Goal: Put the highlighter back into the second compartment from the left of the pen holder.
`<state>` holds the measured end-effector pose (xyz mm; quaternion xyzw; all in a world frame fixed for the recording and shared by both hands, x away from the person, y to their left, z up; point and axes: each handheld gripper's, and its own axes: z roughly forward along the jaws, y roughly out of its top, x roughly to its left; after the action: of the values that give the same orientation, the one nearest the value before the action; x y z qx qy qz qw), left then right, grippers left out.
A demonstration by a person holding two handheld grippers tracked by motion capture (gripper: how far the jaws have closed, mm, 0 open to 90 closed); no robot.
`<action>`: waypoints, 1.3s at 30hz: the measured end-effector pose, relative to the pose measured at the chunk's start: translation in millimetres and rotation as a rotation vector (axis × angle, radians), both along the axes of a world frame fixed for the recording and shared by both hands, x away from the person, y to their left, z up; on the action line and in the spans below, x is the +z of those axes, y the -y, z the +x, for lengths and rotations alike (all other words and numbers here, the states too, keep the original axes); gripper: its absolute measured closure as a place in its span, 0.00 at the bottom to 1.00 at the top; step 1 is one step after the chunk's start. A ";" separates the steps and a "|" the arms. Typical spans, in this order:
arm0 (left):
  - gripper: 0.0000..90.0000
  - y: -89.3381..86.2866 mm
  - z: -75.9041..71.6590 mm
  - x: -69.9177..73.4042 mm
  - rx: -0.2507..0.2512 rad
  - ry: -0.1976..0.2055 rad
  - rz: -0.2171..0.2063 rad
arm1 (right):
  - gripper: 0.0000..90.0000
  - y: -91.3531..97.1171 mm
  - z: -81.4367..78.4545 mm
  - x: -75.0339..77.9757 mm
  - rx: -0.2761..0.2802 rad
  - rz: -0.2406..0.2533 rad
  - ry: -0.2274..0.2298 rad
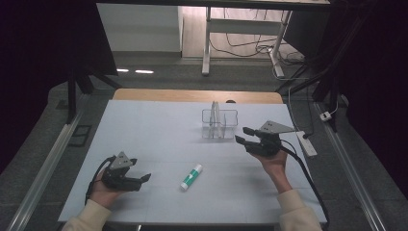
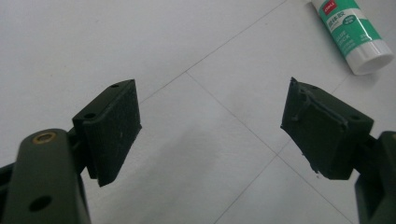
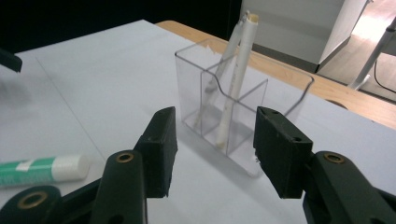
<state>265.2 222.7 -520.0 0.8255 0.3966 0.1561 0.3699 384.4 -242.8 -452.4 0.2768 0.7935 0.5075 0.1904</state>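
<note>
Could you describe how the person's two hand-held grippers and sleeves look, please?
Each hand-held gripper, left and right, is black with two blocky jaws, brass-coloured pivot rings, a grey three-cornered plate on top and a trailing black cable. The sleeves are cream.

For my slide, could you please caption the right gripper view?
Open hand-held gripper faces a clear organizer holding two white pens.

- Glue stick (image 1: 191, 176), lower centre of the high view: white tube, green label with white print, white cap.
- Holder (image 1: 219, 123), centre: clear plastic; two off-white pens (image 3: 233, 88) stand in it.
- Table (image 1: 154, 134): pale grey-white, with a faint grid of thin lines; tan wood edge at the top.
- Left gripper (image 1: 140, 180) and right gripper (image 1: 243, 135): black jaws, grey plates, brass rivets.
- Sleeves (image 1: 298, 211), bottom edge: cream.
</note>
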 end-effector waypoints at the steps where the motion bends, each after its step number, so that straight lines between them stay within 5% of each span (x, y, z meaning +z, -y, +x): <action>1: 0.22 -0.1 0.1 -0.1 0.000 0.000 0.000 | 0.55 2.3 -1.6 -0.8 0.003 -0.002 -0.002; 23: 0.22 -1.1 -0.6 0.5 0.004 0.006 -0.004 | 0.54 47.2 -31.6 -25.6 -0.010 -0.085 -0.030; 39: 0.22 -1.7 -1.3 4.3 0.012 0.011 -0.033 | 0.51 65.0 -42.5 -29.2 -0.002 -0.135 -0.065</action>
<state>263.9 224.4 -515.8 0.8161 0.4020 0.1564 0.3846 341.9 -307.7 -481.7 0.2806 0.8314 0.4432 0.1834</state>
